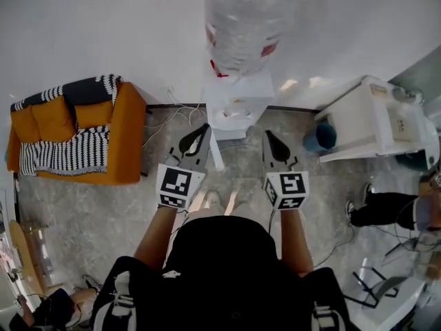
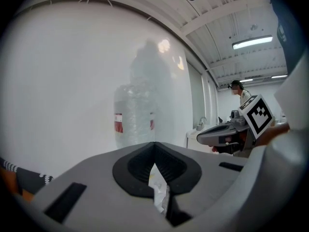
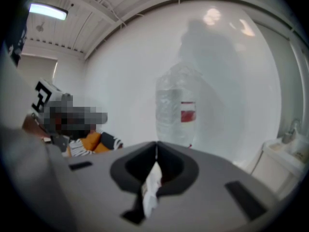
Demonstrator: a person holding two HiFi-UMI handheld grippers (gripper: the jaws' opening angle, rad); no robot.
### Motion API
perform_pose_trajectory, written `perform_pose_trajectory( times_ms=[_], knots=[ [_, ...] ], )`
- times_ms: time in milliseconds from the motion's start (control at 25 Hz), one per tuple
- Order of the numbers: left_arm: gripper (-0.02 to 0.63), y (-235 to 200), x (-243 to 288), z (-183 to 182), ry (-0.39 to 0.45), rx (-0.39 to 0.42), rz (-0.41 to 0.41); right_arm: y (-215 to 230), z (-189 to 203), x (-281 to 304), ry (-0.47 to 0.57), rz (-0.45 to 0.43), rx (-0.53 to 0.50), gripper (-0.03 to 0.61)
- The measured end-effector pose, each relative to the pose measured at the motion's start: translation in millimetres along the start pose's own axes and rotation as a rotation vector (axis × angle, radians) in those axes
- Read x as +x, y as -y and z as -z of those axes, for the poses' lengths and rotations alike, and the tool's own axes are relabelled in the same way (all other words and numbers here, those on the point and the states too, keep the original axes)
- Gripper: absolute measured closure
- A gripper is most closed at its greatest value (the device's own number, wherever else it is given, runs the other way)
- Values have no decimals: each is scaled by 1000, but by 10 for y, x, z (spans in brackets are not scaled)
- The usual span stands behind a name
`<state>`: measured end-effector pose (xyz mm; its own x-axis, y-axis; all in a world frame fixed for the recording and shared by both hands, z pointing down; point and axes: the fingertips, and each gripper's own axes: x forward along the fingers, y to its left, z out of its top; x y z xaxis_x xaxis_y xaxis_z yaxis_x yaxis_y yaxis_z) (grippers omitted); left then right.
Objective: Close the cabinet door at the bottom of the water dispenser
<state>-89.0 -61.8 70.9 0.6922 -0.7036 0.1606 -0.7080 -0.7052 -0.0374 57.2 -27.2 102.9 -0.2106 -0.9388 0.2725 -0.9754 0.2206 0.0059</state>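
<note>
The white water dispenser (image 1: 238, 105) stands against the wall with a clear bottle (image 1: 241, 19) on top. Its bottom cabinet door (image 1: 216, 150) stands open, edge-on, swung out toward me on the left side. My left gripper (image 1: 201, 131) is just left of that door, jaws shut and empty. My right gripper (image 1: 269, 138) is to the right of the dispenser's base, also shut with nothing held. In the left gripper view the bottle (image 2: 135, 117) rises beyond the closed jaws; the right gripper view shows the same bottle (image 3: 176, 111). The cabinet itself is hidden in both gripper views.
An orange sofa (image 1: 103, 157) with a striped blanket stands to the left. A white counter (image 1: 368, 119) and a blue bin (image 1: 320, 138) stand to the right. Cables (image 1: 165, 119) trail along the wall base. Another person's legs (image 1: 379, 209) are at the far right.
</note>
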Motion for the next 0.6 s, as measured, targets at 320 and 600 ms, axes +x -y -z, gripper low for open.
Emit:
perform_pose_trajectory(
  times_ms=[320, 600],
  knots=[
    [603, 11, 244, 332, -83, -78, 1, 102, 266, 203, -70, -20, 15, 545],
    [603, 146, 477, 682, -156, -110, 13, 220, 614, 400, -145, -63, 22, 545]
  ],
)
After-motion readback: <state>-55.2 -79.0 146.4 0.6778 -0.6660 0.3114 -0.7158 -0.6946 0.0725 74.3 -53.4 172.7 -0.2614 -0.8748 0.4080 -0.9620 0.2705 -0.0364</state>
